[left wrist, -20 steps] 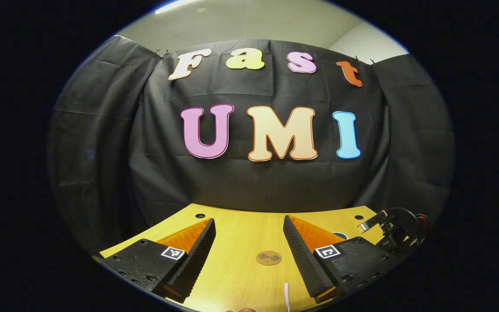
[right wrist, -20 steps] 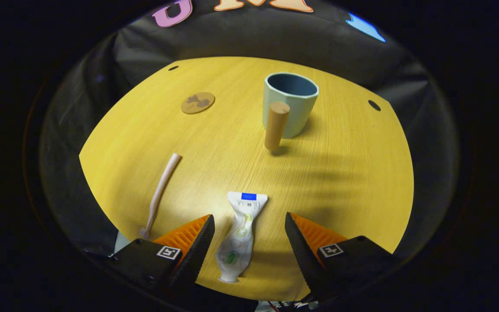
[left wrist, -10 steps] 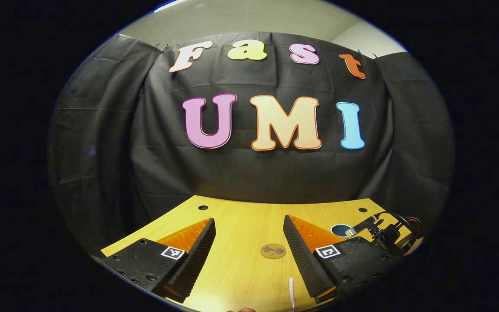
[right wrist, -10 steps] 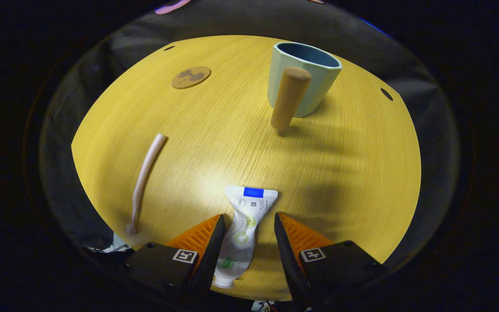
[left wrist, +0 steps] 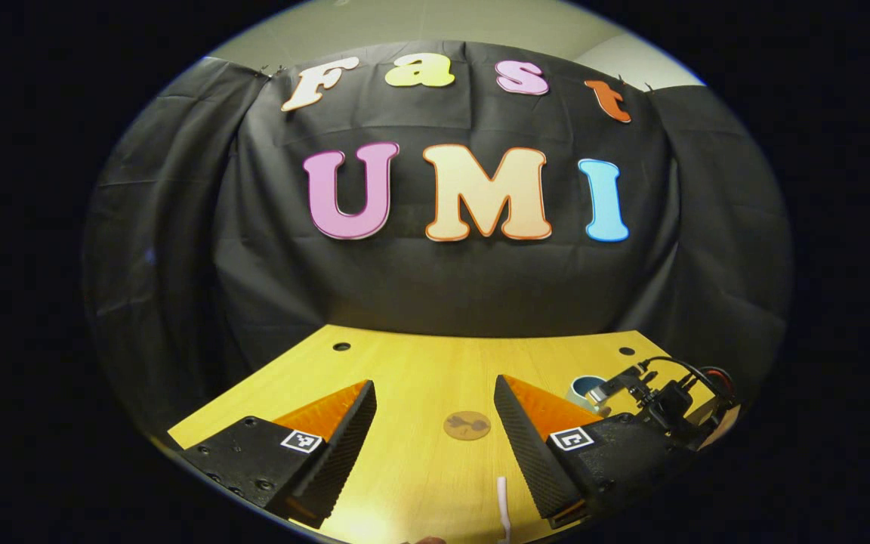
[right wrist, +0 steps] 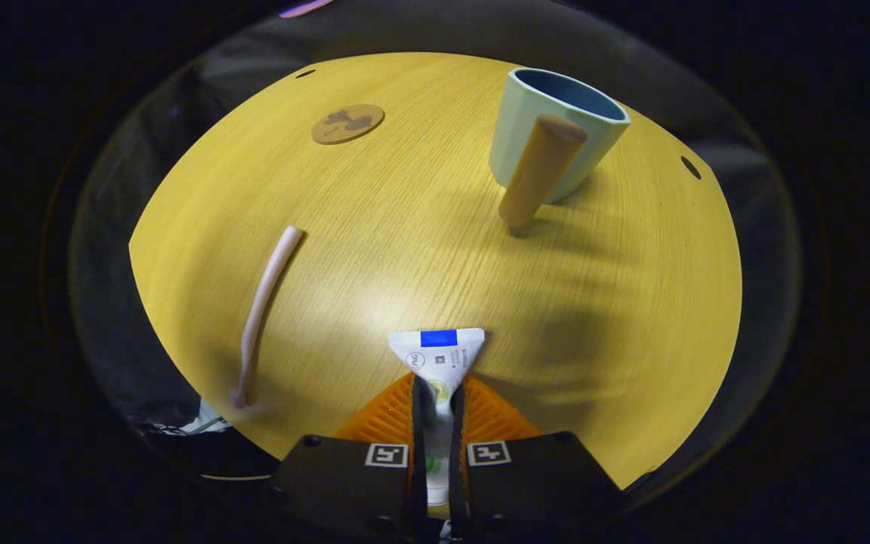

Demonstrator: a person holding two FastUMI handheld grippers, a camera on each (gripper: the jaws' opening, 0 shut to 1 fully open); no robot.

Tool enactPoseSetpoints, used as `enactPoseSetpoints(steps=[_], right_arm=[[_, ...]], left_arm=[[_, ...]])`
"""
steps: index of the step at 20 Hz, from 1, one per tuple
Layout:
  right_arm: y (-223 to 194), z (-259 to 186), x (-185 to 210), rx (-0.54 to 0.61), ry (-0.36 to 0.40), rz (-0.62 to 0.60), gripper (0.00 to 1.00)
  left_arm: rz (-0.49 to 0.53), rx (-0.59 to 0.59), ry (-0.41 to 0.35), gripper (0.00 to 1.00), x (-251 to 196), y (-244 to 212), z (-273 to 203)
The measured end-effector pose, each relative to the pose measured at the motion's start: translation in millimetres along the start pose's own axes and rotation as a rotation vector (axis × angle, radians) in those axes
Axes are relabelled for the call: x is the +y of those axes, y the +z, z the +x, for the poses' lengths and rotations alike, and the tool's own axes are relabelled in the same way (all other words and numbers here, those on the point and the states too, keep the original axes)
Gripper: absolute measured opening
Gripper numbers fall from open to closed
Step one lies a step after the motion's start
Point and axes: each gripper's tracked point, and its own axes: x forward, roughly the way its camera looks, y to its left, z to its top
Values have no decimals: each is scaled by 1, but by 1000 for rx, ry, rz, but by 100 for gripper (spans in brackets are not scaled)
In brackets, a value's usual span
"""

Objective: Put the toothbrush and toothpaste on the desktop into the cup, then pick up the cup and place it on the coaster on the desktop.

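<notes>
Right gripper view: right gripper (right wrist: 435, 423) went from wide to clamped on toothpaste (right wrist: 439, 359) near table's (right wrist: 631, 302) near edge. Grasp made; cup (right wrist: 556, 128) toward far-right corner next. Left gripper (left wrist: 435, 446) stayed wide, idle.

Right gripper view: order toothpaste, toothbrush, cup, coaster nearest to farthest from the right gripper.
1. Toothpaste: pinched between the right gripper fingers, crimped end sticking out ahead.
2. Toothbrush: lying flat on the desk, off to the left.
3. Cup: far right, its wooden handle pointing toward the gripper.
4. Coaster: far left.
Cup and coaster are too close to call.
</notes>
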Motion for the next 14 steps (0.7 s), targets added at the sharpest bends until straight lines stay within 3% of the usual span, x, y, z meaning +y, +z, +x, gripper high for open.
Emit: enactPoseSetpoints(steps=[6,14], right_arm=[[2,-1,0,-29,-4,-13,14],[3,-1,0,-54,-8,7,12]], left_arm=[[-63,291,-150,94,-42,-85,11],[-89,667,-215,94,-69,-181,6]])
